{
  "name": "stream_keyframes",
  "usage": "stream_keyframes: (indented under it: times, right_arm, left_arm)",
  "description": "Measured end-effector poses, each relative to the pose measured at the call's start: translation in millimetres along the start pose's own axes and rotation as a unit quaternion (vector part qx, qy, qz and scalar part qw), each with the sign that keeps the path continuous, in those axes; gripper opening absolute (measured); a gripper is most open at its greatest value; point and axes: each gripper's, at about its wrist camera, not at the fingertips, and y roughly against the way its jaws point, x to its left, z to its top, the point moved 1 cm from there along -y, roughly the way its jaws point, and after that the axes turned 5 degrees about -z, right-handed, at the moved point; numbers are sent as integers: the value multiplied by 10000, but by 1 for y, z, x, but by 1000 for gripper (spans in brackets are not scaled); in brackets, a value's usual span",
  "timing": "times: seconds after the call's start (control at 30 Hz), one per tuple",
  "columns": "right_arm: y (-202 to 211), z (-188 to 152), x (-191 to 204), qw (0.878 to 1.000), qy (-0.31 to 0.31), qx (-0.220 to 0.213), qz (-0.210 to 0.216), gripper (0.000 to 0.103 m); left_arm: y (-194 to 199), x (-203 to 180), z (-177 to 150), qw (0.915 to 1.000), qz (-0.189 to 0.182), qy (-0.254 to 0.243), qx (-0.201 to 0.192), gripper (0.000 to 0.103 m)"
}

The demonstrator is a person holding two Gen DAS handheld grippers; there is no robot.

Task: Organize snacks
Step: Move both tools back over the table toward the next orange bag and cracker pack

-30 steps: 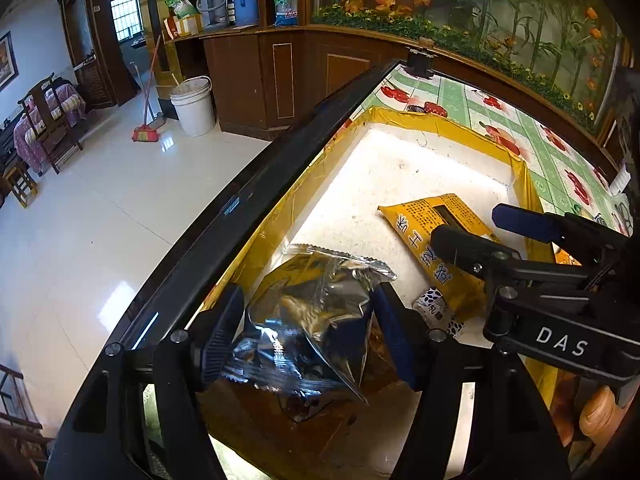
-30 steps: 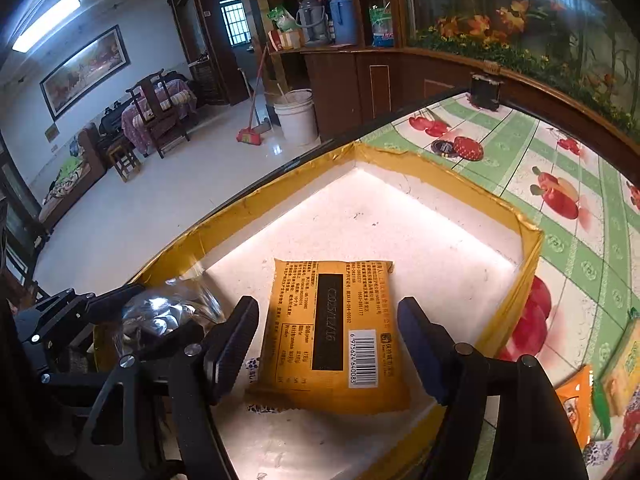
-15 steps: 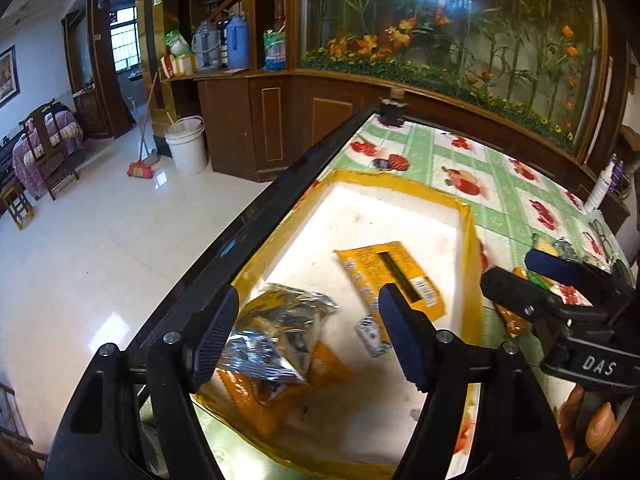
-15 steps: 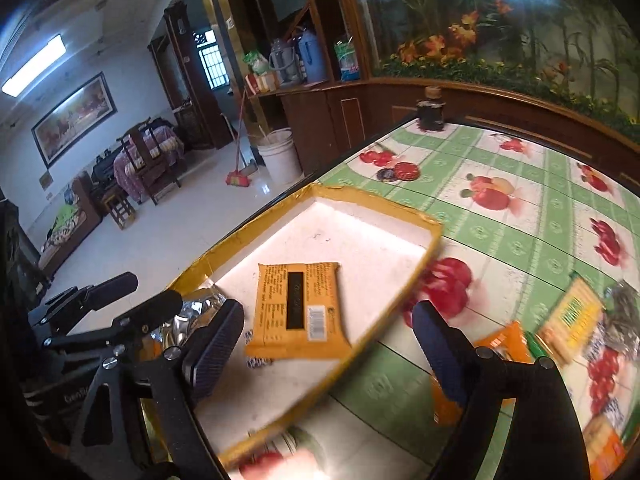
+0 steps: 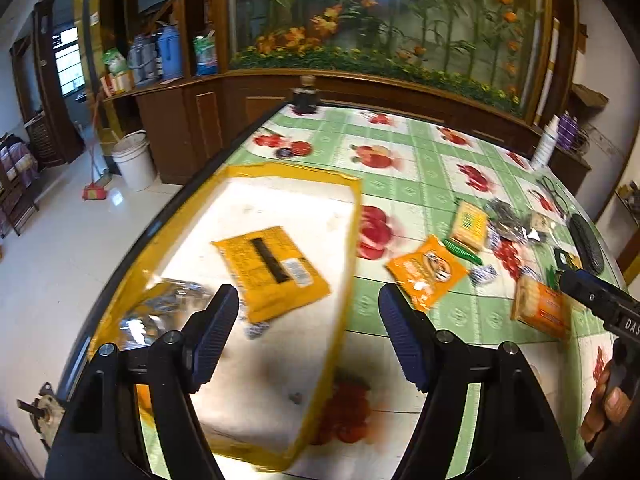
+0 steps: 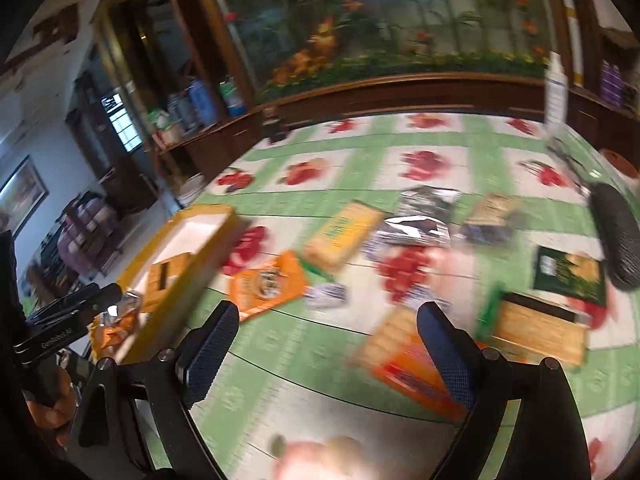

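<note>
A yellow-rimmed tray (image 5: 352, 216) with a white floor sits at the table's left edge. In it lie an orange packet (image 5: 272, 268) and a silver packet (image 5: 164, 312). My left gripper (image 5: 308, 316) hovers open above the tray's near right side, with nothing between its pads. My right gripper (image 6: 328, 332) is over the tablecloth to the right of the tray (image 6: 188, 276); its jaws are opening and hold nothing. Loose snacks lie ahead of it: an orange bag (image 6: 268, 284), a yellow packet (image 6: 344, 236), a silver packet (image 6: 420, 228) and an orange cracker packet (image 6: 408, 356). The right wrist view is blurred.
A black oblong case (image 5: 586, 244) and a white bottle (image 5: 546, 146) stand at the table's far right. A dark green packet (image 6: 568, 272) and a yellow box (image 6: 536, 332) lie on the right. A small dark jar (image 5: 305, 100) sits at the far edge. The floor drops away left of the tray.
Both grippers have drawn back from the tray, leaving the silver and orange packets lying in it. The right one has swung right over the loose snacks and its jaws have widened.
</note>
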Motion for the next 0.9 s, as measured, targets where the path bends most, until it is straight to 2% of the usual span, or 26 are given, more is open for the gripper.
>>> stream_keyframes:
  times: [0.13,0.23,0.47,0.67,0.9]
  right_arm:
    - [13,-11,-38,9998,-144,50,-134,92]
    - [19,-18,-51,9999,-55,98,-110,92]
    - [8,-31,-45,9955,877,350,64,92]
    - [-10,-31,-39,9868,1514,544,177,92]
    - [-28,-26,-33,9794,1845,746,344,92]
  left_arm:
    - [-12,-33,-3,9986,-306,-393,170,72]
    - [-20,-58,-4,9953,-500,-765,313,72]
    - [-37,-99,-1,9809,-793,-1671,607,72]
    - [-61,-107,2,9718,-787,-2013,943,72]
    - [-81,-112,5,9673,-732,-2184,1066,72]
